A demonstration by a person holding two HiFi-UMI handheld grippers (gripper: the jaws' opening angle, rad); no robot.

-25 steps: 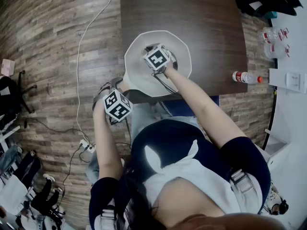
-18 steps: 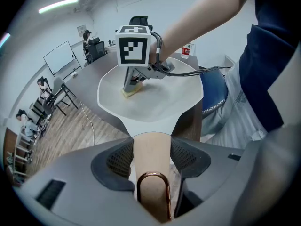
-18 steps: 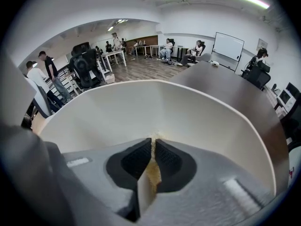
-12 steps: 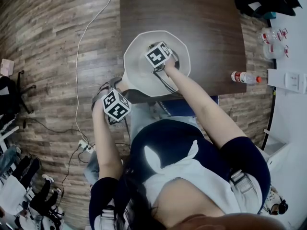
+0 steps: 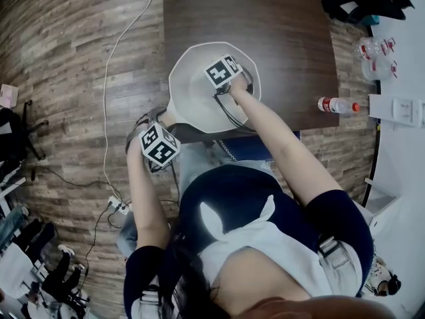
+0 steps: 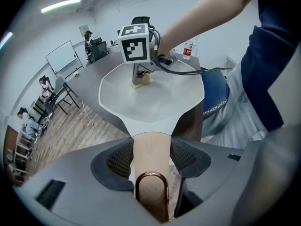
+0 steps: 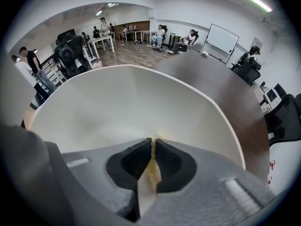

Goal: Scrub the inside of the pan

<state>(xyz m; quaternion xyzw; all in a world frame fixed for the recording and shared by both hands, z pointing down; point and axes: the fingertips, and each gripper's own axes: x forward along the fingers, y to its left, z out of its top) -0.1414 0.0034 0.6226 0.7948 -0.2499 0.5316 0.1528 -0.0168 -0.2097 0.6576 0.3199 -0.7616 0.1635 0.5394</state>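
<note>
While the big dark brown table (image 5: 285, 25) is taking up most of the head view, the real action is happening at its near edge. The pale, cream-coloured pan (image 5: 189, 105) is sitting there with its bowl on the tabletop and its handle (image 6: 151, 142) sticking out past the edge toward the person.

The left gripper (image 6: 151, 160) is hanging off the table side, pointing steeply down. Its jaws are clamping on that tan handle, with both dark pads pressing against its sides. A coppery hanging loop (image 6: 151, 192) is showing at the handle's end.

The right gripper (image 7: 153, 155) is reaching down into the pan's bowl on the far right side, close to the wall. Its jaws are sitting nearly together and pinching a thin yellowish sponge (image 7: 151, 171). From the left gripper view, that sponge (image 6: 140, 80) is poking out below the jaws and touching the pan's inner floor.

Off to the right, a small clear bottle (image 5: 334, 105) with a red cap is lying on its side near the table edge, well apart from the pan.
</note>
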